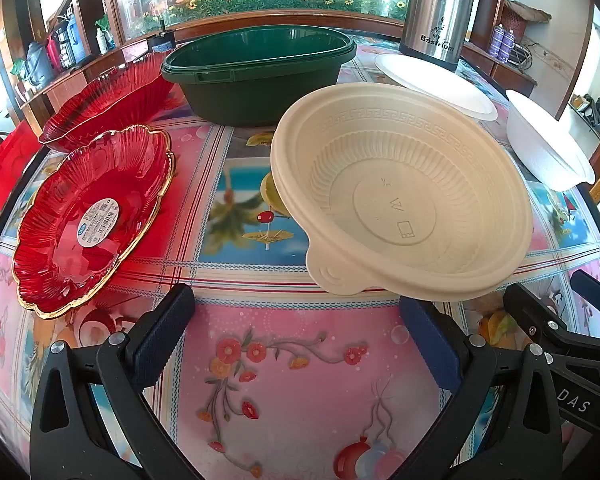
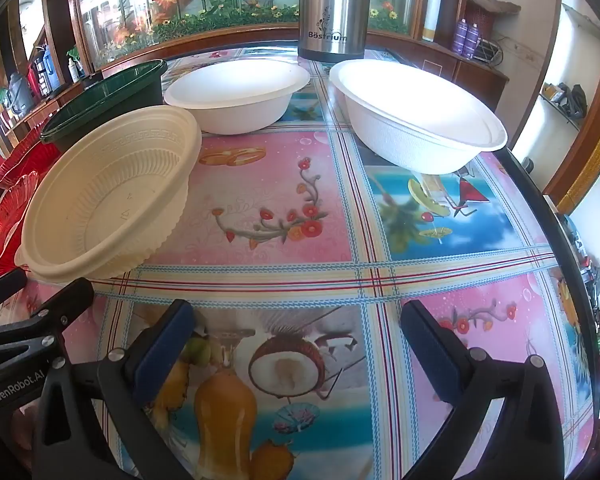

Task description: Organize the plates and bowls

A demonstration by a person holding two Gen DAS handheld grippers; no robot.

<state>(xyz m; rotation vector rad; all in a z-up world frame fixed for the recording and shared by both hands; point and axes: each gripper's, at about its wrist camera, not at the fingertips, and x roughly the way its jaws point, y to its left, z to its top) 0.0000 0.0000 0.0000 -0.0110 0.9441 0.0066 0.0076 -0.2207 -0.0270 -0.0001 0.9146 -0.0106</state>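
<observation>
Ahead of our left gripper (image 1: 296,320) the ribbed bowl (image 1: 404,200) sits on the table (image 1: 284,360), two scalloped plates (image 1: 92,216) to its left, a tub (image 1: 260,76) behind; ahead of our right gripper (image 2: 296,320) two smooth bowls (image 2: 236,92) stand before a flask (image 2: 332,12)

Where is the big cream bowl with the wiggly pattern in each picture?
Left wrist view: the cream bowl sits right of centre, ahead of the gripper.
Right wrist view: the cream bowl sits at the left.
Shared landmark: the steel flask at the table's far edge.
</observation>
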